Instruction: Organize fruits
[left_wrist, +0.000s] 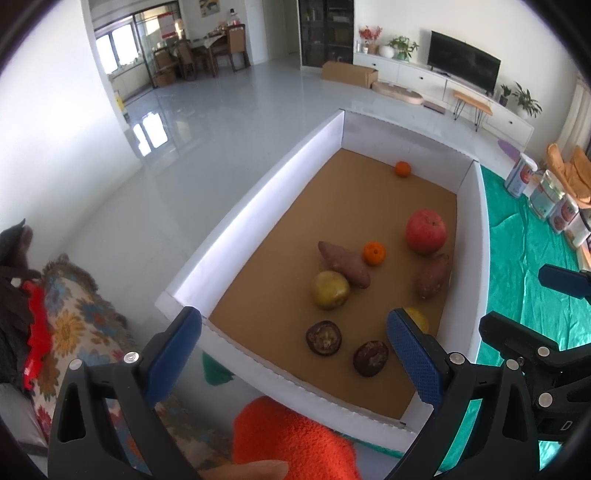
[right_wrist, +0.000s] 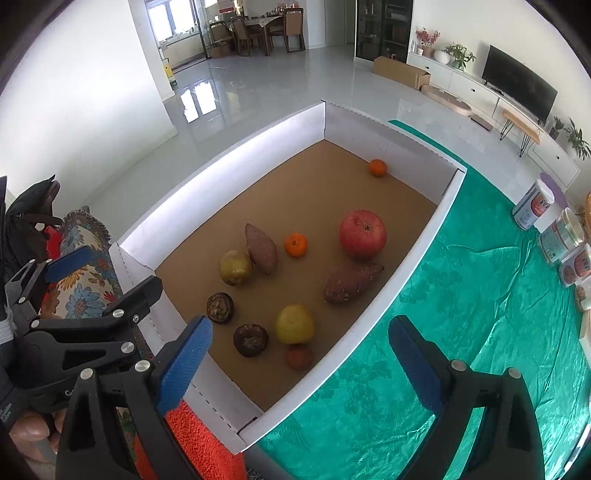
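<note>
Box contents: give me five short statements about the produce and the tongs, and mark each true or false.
1. The red apple lies inside the box. True.
2. Three oranges are in the box. False: two show, one mid-box and one near the far wall.
3. Both tongs are open and hold nothing. True: left, right.
4. The two sweet potatoes touch each other. False: one and the other lie apart.
5. The box stands on a green cloth. True.
</note>
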